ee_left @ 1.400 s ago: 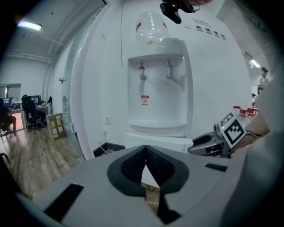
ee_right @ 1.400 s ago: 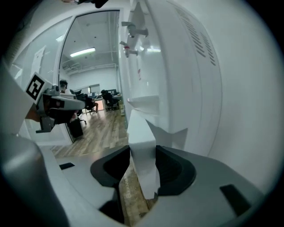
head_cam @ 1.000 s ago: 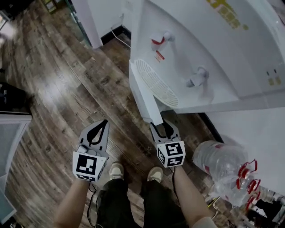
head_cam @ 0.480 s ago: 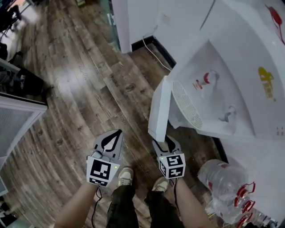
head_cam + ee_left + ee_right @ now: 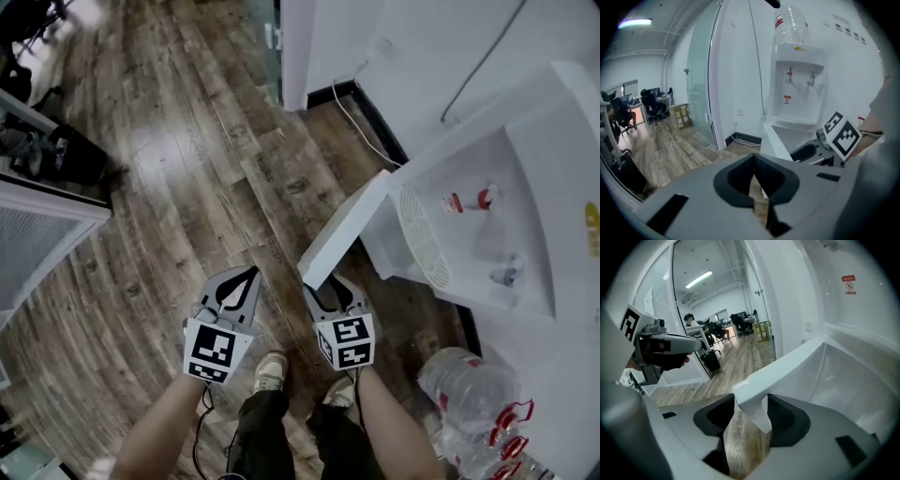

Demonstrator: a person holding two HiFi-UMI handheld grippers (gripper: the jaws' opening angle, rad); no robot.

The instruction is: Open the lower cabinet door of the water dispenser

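The white water dispenser [image 5: 525,216] stands at the right, its taps and drip tray facing me. Its lower cabinet door [image 5: 342,230] is swung well out over the wood floor. My right gripper [image 5: 328,286] is shut on the door's free edge. In the right gripper view the door's corner [image 5: 787,364] fills the gap between the right gripper [image 5: 752,416] pads. My left gripper [image 5: 246,274] hangs to the left of the door, shut and empty. In its own view the left gripper [image 5: 754,180] shows only a slit of floor, with the dispenser [image 5: 797,89] ahead.
Spare water bottles [image 5: 469,384] with red handles lie at the lower right. A white cable [image 5: 361,122] runs along the wall base behind the dispenser. A white cabinet [image 5: 37,234] and a dark object [image 5: 75,155] stand at the left. My shoes [image 5: 272,370] are below the grippers.
The cabinet door has swung further open, with my right gripper moving along on its edge. My left gripper has shifted alongside. The dispenser has slid toward the right of the head view.
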